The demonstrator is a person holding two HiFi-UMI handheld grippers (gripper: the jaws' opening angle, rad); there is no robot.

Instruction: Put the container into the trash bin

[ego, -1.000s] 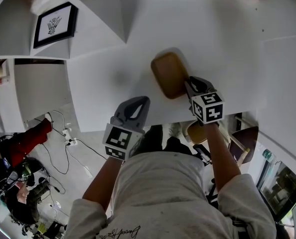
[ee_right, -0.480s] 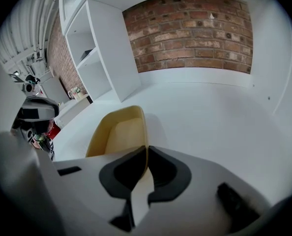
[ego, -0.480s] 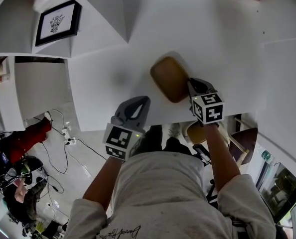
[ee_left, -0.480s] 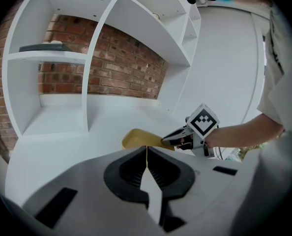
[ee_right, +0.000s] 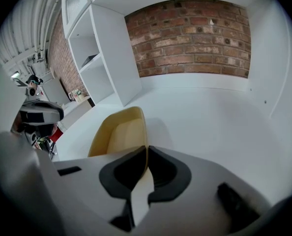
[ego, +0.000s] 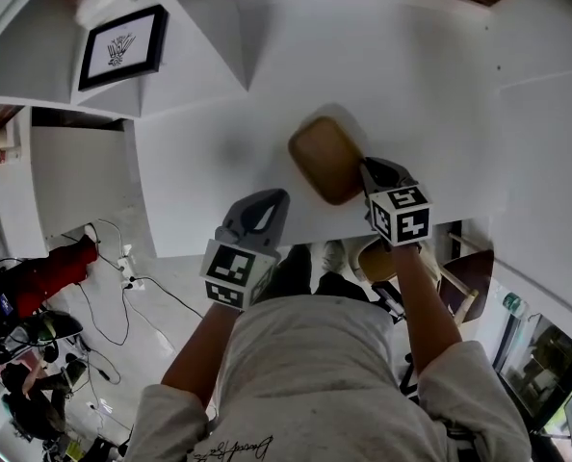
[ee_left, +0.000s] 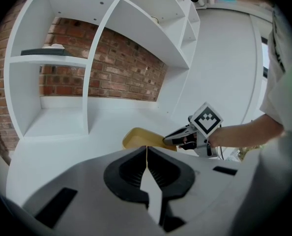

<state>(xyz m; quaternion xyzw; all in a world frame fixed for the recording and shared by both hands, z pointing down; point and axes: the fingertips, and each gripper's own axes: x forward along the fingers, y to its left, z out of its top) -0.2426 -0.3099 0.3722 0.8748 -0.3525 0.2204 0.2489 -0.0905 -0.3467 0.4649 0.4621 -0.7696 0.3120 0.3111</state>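
Open countertop (ee_right: 210, 117) beyond the container (ee_right: 117, 134), shelf divider (ee_right: 124, 58) to its left

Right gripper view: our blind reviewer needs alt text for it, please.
The right gripper is shut on the near rim of a tan container, with a white tabletop around it. A brick wall and white shelves stand behind.

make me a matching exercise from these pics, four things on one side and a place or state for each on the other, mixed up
1 container
2 left gripper
3 right gripper
4 framed picture

A shut, nothing between its jaws
B upper left in the head view, away from both grippers
C tan, above the white table
D shut on the container's rim

Pairs: 1-C, 2-A, 3-D, 4-B
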